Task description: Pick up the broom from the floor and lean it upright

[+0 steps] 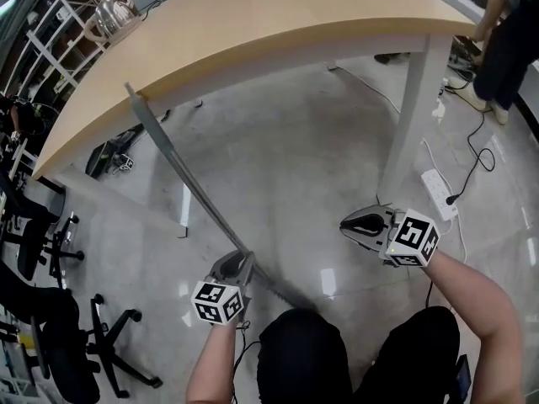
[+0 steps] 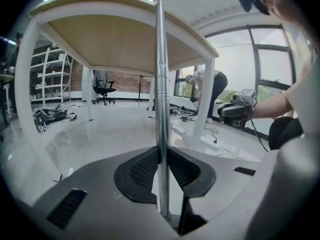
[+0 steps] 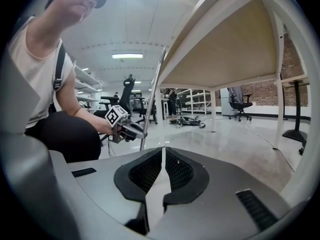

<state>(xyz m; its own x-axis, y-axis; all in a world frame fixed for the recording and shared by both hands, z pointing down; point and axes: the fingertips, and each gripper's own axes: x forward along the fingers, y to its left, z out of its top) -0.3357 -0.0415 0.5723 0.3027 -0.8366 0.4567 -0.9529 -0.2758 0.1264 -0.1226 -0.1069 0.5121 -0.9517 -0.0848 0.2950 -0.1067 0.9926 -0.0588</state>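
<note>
A glossy grey floor (image 1: 295, 158) under a long wooden table (image 1: 253, 32) with white legs. The broom is off the floor along most of its length. Its metal handle (image 1: 181, 171) slants from beside the person's knee up to the table's near edge, and its brush end is hidden behind the knee. Whether the tip touches the edge cannot be told.

The left gripper (image 1: 238, 263) pinches the handle low down. In the left gripper view the handle (image 2: 161, 84) stands between the two pads, which press on it from both sides. The right gripper (image 1: 354, 225) hangs well apart to the right with its jaws pressed together on nothing, as the right gripper view confirms.

Hazards, as judged from this arrangement:

- **Slip or swivel.** The handle is smooth and held at one low point, so the long upper part could swing or slide through the pads.
- **Knock on the table.** The tip is close to the edge and could catch under it or strike it as the broom is raised.
- **Skid.** On so polished a floor the foot of a leaning broom could slide out and drop it.
- **No quick rescue.** The right gripper would have to spread its jaws before it could steady anything.
- **Trailing cable.** A power strip (image 1: 440, 194) and its cable lie near the table leg, where a falling broom might land.
</note>
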